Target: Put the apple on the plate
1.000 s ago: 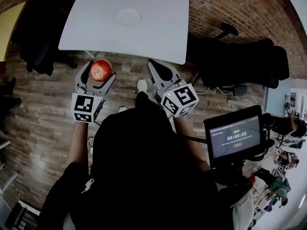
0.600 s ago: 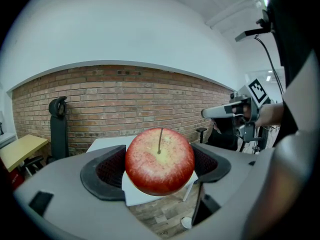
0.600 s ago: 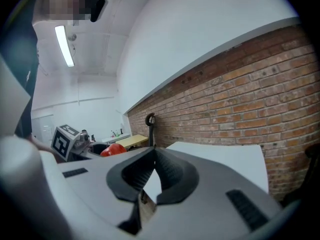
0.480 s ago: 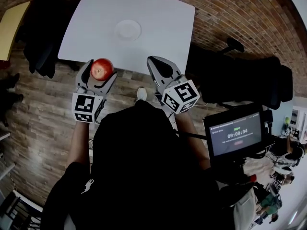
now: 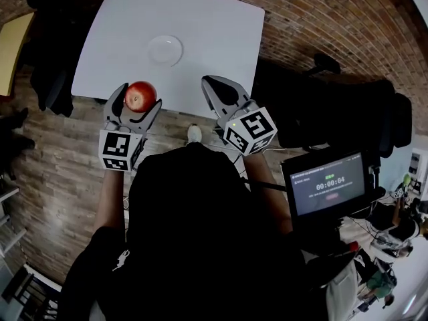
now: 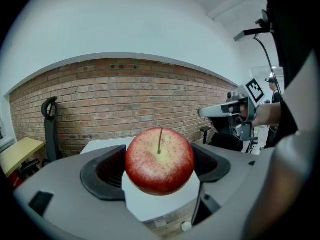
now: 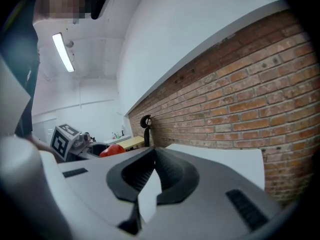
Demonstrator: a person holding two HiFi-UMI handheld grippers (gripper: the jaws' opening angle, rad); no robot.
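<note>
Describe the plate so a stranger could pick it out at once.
Find the white table by the brick wall. Near its middle lies a round white plate, empty and the only thing on the tabletop; the red apple is held in the left tongs.

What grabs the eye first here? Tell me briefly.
The red apple, clamped between the left gripper's fingers at the white table's near edge. Next, the empty white plate on the table beyond it, and the right gripper alongside, shut and empty.
</note>
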